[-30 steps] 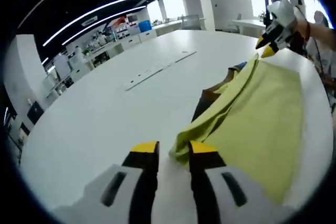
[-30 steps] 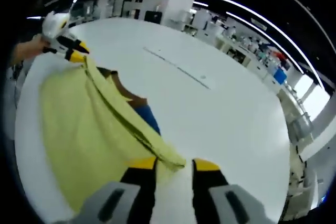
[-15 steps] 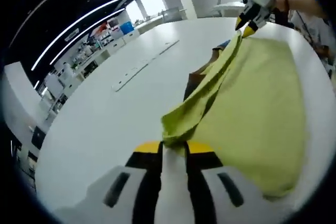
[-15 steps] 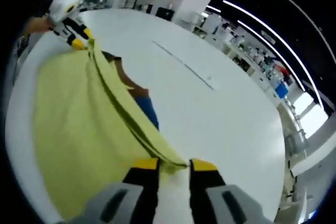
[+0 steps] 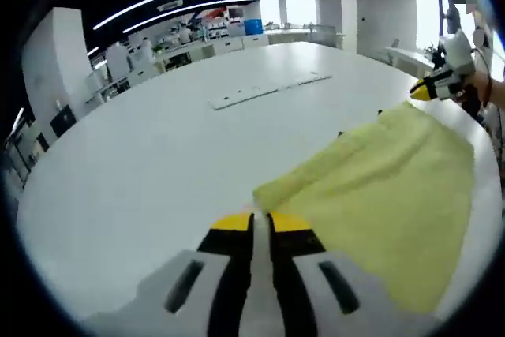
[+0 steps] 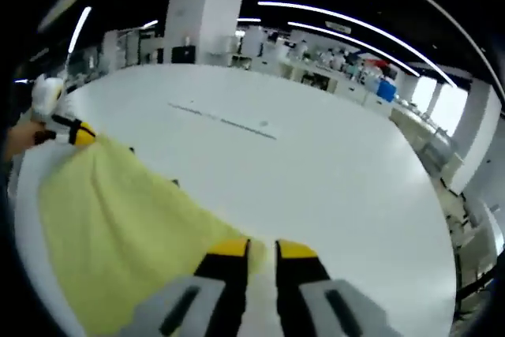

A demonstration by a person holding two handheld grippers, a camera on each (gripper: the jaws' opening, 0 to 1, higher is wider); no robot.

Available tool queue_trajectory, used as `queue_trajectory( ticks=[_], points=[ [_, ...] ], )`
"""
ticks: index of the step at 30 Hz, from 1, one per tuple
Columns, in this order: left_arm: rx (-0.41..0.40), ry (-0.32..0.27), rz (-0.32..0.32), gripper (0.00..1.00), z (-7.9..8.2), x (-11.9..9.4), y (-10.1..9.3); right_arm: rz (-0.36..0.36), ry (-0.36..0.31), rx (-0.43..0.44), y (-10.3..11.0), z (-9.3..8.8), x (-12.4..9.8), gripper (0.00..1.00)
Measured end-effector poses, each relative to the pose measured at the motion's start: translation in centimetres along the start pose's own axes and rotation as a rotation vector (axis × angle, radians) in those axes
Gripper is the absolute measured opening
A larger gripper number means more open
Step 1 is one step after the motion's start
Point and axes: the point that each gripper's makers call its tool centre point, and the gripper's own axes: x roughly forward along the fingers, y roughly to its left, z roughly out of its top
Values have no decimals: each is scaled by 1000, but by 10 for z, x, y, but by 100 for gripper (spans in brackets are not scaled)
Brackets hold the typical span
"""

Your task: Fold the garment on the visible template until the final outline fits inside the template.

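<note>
No brand, label or writing can be read in either view.

Garment: yellow-green cloth, lying flat on the white table. In the left gripper view it spreads from the near tips away to the right; in the right gripper view it spreads to the left and toward the camera. Small dark bits show at its far edge; what they are cannot be told.

Left gripper: yellow-tipped jaws pressed nearly together, a thin gap between them. The near corner of the garment lies just past the tips; whether cloth is pinched between them cannot be told. The same gripper shows in the right gripper view at the far left corner of the cloth, held by a hand.

Right gripper: yellow tips close together with a narrow gap, set at the garment's near edge; a pinch on the cloth cannot be confirmed. It shows again in the left gripper view at the far right corner of the cloth.

Table: a long thin strip lies on its bare surface, well apart from the garment.

Background: white pillar, ceiling light lines, desks and shelving.
</note>
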Motion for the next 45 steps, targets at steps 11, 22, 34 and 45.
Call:
queue_trajectory(
  ticks=[11, 22, 34, 45],
  points=[
    [-31, -83, -79, 40, 13, -33, -10, 91, -18, 69, 16, 3, -20, 50],
    [-5, -134, -250, 67, 4, -76, -48, 184, -23, 26, 43, -14, -64, 74],
    [9, -99, -297, 73, -33, -110, -70, 270, 27, 53, 72, -62, -107, 78],
    [-54, -82, -307, 45, -63, -126, -87, 309, 47, 46, 90, -92, -120, 59]
  ],
)
